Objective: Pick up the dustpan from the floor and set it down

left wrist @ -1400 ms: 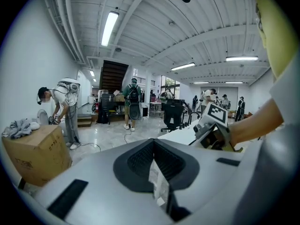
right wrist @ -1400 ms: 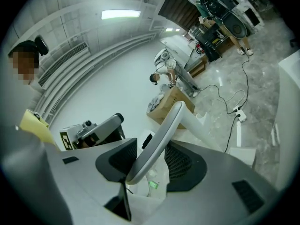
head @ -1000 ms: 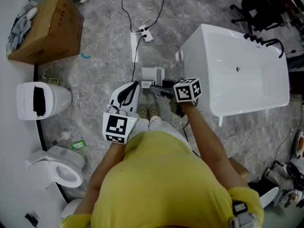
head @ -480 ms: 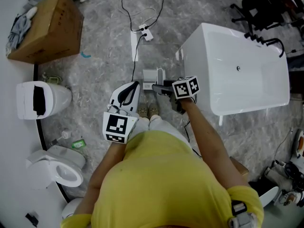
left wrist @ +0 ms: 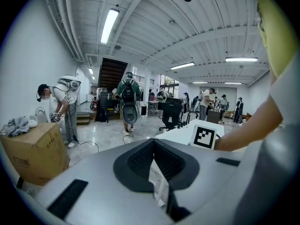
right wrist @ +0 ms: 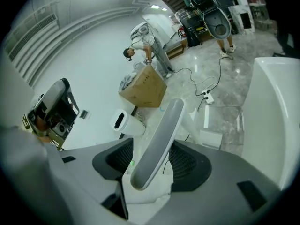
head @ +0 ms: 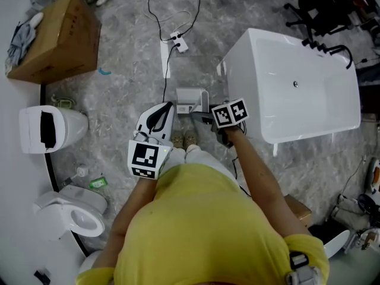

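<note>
The dustpan [head: 191, 98] is a pale grey pan on the marble floor just ahead of the person's shoes. Its long grey handle [right wrist: 159, 139] runs up between the jaws of my right gripper [head: 203, 113]. Those jaws have just been opening; a thin gap shows on each side of the handle, so the pads do not press it. The pan [right wrist: 211, 137] also shows past the jaws in the right gripper view. My left gripper [head: 155, 120] hangs left of the dustpan, jaws together, holding nothing.
A white bathtub [head: 297, 88] stands close on the right. A cardboard box [head: 56, 37] and two toilets [head: 50, 126] [head: 74, 209] line the left wall. A power strip with cables [head: 176, 40] lies beyond the dustpan. Other people stand far off in the left gripper view.
My right gripper has sunk toward the floor with the dustpan's handle between its jaws, tipping further down. The left gripper has stayed where it was.
</note>
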The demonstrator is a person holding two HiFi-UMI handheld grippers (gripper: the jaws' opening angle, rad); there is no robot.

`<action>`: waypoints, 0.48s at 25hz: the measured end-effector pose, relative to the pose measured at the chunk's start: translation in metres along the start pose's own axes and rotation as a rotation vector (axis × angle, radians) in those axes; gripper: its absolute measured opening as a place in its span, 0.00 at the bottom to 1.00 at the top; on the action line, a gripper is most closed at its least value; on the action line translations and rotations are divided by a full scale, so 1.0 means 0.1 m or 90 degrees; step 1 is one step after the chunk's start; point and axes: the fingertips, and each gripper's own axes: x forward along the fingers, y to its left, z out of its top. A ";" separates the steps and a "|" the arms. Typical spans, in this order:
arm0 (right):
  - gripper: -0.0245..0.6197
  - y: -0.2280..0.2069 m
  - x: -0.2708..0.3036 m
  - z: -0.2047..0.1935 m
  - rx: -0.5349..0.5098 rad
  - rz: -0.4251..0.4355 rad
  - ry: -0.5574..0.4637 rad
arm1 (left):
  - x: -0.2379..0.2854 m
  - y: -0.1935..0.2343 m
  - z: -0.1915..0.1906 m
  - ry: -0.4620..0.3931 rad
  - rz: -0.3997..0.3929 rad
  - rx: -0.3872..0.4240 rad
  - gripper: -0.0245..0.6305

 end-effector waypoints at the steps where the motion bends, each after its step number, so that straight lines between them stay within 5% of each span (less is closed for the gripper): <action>1: 0.43 -0.02 -0.04 0.01 0.001 -0.019 -0.010 | 0.00 0.00 0.01 -0.001 -0.001 0.000 0.04; 7: 0.43 -0.07 -0.27 0.20 0.002 -0.135 -0.110 | 0.04 -0.04 0.03 -0.004 -0.009 0.003 0.04; 12: 0.41 -0.03 -0.52 0.42 -0.061 -0.245 -0.191 | 0.09 -0.10 0.08 -0.008 -0.018 0.009 0.04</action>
